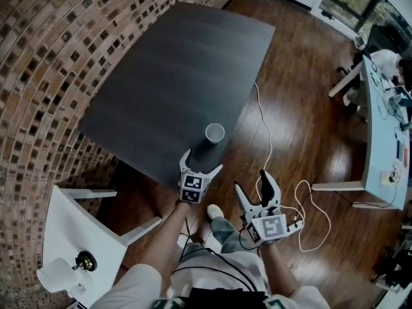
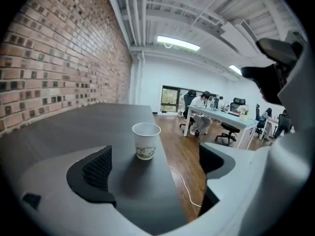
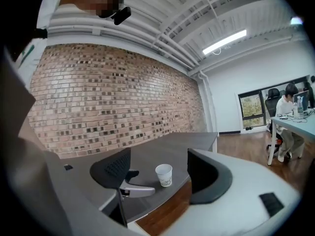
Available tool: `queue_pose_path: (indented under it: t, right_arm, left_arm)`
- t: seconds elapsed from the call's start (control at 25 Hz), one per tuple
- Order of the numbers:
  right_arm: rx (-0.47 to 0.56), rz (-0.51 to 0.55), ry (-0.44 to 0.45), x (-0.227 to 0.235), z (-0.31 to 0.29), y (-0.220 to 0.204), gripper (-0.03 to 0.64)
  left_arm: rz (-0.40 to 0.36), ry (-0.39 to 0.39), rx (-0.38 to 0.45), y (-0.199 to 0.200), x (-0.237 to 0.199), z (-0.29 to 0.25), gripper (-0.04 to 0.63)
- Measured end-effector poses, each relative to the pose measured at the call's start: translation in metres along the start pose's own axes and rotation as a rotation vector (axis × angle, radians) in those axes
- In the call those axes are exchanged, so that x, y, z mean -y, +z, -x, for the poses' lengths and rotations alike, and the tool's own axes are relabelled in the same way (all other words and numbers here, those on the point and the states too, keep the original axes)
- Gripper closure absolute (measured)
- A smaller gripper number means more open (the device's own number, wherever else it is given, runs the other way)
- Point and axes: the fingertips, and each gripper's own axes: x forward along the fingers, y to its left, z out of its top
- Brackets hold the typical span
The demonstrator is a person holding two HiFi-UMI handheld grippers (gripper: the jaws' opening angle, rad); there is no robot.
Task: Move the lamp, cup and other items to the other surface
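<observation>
- Near the dark table's (image 1: pixel 174 76) front edge, a paper cup (image 1: pixel 214 134) stands upright and untouched.
- Left gripper (image 1: pixel 203 160), jaws wide apart, faces it from just behind; right gripper (image 1: pixel 251 180) hangs spread, empty.
- Cup looks delivered; what seems the lamp (image 1: pixel 84 261) on the white stand (image 1: pixel 71 217) likely needs fetching next.

No text, number or brand is showing clearly enough to read. The cup (image 2: pixel 145 141) is carrying a small dark print (image 2: pixel 145 153) low on its side, and it is staying too small and blurred to make out in any view. The cubes on the left hand-held gripper (image 1: pixel 203 159) and the right hand-held gripper (image 1: pixel 251 180) are displaying black-and-white square markers (image 1: pixel 271 226), which are reading as coded patterns rather than letters or digits.
</observation>
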Motion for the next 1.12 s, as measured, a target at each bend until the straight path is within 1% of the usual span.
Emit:
queue_pose_path:
  t: [0.08,0.2,0.28,0.4,0.44,0.48,0.52,0.64,0.8,0.96,1.12]
  right_arm:
    - [-0.007,0.007,-0.006,0.012,-0.005,-0.003,0.245]
    - [0.003,0.029,-0.028,0.03,-0.009,-0.005,0.245]
    - [0.005,0.033,-0.032,0.037,-0.011,-0.005,0.245]
    - [-0.002,0.035,-0.03,0.042,-0.01,-0.005,0.245]
    - [-0.004,0.034,-0.028,0.042,-0.009,-0.004,0.245]
    - [-0.005,0.03,-0.024,0.041,-0.009,-0.002,0.245]
    - [-0.003,0.028,-0.021,0.04,-0.008,0.0,0.245]
    - [0.018,0.025,-0.016,0.038,-0.007,0.004,0.245]
    - [0.033,0.017,0.029,0.013,-0.01,0.013,0.245]
    - [0.06,0.019,0.115,-0.03,-0.019,0.028,0.245]
    - [0.068,0.024,0.234,-0.091,-0.025,0.03,0.245]
  left_arm:
    - [-0.012,0.014,-0.023,-0.002,-0.006,-0.032,0.045]
    - [-0.004,0.03,-0.038,0.002,-0.014,-0.071,0.058]
    - [0.003,0.046,-0.034,0.008,-0.02,-0.09,0.072]
    - [-0.014,0.082,-0.037,0.012,-0.023,-0.107,0.107]
    - [-0.019,0.096,-0.039,0.012,-0.023,-0.109,0.127]
    - [-0.024,0.107,-0.034,0.015,-0.022,-0.107,0.218]
    - [-0.03,0.117,-0.019,0.023,-0.021,-0.103,0.27]
    - [-0.03,0.132,0.045,0.048,-0.015,-0.077,0.273]
    - [-0.033,0.145,0.109,0.073,-0.008,-0.016,0.273]
    - [-0.031,0.206,0.152,0.084,-0.015,0.062,0.273]
    - [-0.024,0.3,0.166,0.073,-0.028,0.149,0.273]
